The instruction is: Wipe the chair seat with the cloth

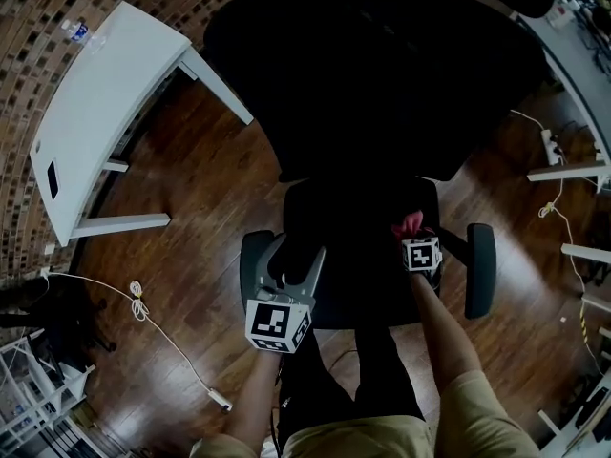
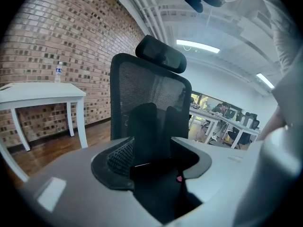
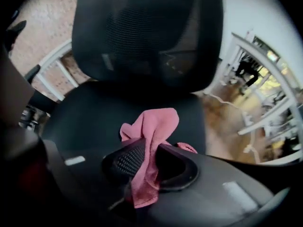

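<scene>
1. A dark wooden plank floor ran up to a red brick wall.
2. A black mesh-backed office chair stood near a white table.
3. The chair's black padded seat lay below both grippers.
4. The left gripper had its jaws apart with nothing between them.
5. The right gripper was clamped on a crumpled pink cloth over the seat's right side.

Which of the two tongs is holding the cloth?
The right tongs, shut on the pink cloth; the left tongs stand open and empty.
</scene>
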`<state>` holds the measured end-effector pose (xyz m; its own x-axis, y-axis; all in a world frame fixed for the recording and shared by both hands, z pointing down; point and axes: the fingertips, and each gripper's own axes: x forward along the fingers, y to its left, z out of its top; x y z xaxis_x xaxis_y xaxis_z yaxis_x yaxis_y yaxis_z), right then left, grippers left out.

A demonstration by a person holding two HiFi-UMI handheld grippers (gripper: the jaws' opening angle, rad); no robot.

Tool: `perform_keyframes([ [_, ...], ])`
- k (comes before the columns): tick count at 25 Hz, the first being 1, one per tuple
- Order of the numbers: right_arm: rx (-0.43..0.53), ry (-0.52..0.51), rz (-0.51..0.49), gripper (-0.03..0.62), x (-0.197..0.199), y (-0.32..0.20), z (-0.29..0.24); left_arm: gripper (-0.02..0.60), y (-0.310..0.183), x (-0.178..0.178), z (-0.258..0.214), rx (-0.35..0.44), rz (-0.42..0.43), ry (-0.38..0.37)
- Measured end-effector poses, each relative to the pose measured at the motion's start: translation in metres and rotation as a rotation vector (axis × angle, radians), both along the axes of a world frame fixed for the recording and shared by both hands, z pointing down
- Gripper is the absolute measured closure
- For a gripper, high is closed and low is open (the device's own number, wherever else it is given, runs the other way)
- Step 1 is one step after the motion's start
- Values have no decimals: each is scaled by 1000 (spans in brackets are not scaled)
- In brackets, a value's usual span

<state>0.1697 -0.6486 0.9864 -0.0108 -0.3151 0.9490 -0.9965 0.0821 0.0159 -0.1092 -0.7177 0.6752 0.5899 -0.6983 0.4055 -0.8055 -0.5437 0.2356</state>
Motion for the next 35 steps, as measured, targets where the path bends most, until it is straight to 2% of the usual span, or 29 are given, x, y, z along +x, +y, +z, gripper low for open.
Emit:
perform_keyframes([
  [1,-22,64,20,516,25,7,-6,365,0,3,-2,1,3,4],
  [3,-63,131,50,515,49,15,-14,365,-3,3,-7,1,-7,7],
  [5,-64,153,80,514,54,12,-18,365,-7,0,-12,8,-22,9],
  [7,-45,107,127,514,39,9,-16,365,-10,-5,-16,22,-26,-1],
  [9,-7,-83,142,514,-16,1,-10,365,-12,-16,-19,32,-35,-18],
  [12,44,-421,31,515,-152,-6,-18,365,-12,-43,-23,31,-75,-41],
  [15,67,-617,-63,514,-265,1,-33,365,-9,-58,-29,37,-97,-75],
  [18,61,-697,-90,513,-340,5,-40,365,-6,-70,-36,50,-110,-92],
  [21,33,-663,-144,513,-370,11,-26,365,-4,-87,-44,53,-126,-99],
  [23,61,-615,-168,513,-353,6,-18,365,-3,-93,-44,54,-131,-102],
  [24,70,-572,-167,514,-331,4,-11,365,-2,-92,-42,53,-130,-101],
  [26,61,-448,-129,514,-263,7,4,365,0,-87,-39,48,-122,-94],
  [28,50,-324,-62,514,-176,16,10,365,1,-76,-36,41,-105,-84],
  [31,65,-137,41,514,-49,27,-17,365,0,-55,-32,40,-76,-63],
  [33,70,-38,67,514,9,40,-23,365,0,-46,-29,34,-65,-50],
  [35,54,7,63,514,33,53,-17,365,-1,-40,-30,27,-68,-33],
])
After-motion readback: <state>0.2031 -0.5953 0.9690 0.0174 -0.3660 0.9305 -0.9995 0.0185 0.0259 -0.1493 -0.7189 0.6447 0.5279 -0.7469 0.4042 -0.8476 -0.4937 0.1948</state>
